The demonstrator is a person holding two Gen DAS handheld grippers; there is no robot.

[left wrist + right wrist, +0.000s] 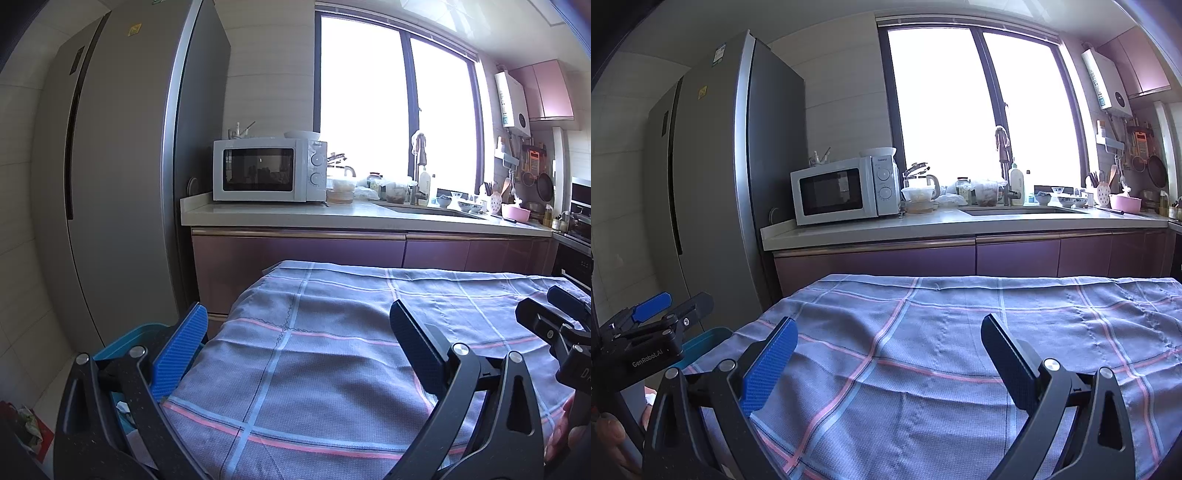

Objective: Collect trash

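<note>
While no trash is seen on the plaid tablecloth (923, 350), the left gripper (295, 350) and right gripper (890, 358) are held agape, empty, beside a teal bin (125, 339).

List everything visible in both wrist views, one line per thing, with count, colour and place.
Tablecloth: one, grey-blue plaid with pink and pale stripes, covering the table in front.
Bin: one, teal, on the floor left of the table, holding some scraps.
Fridge: one, grey, tall, at left.
Microwave: one, white, on the counter beside the fridge.
Counter: one, pale top over purple cabinets, under the window.
Sink: one, set into the counter.
Pink bowl: one, far right of the counter.
Water heater: one, white, on the wall at right.
Left gripper: black with blue pads, open, empty.
Right gripper: same colours, open, empty.
</note>
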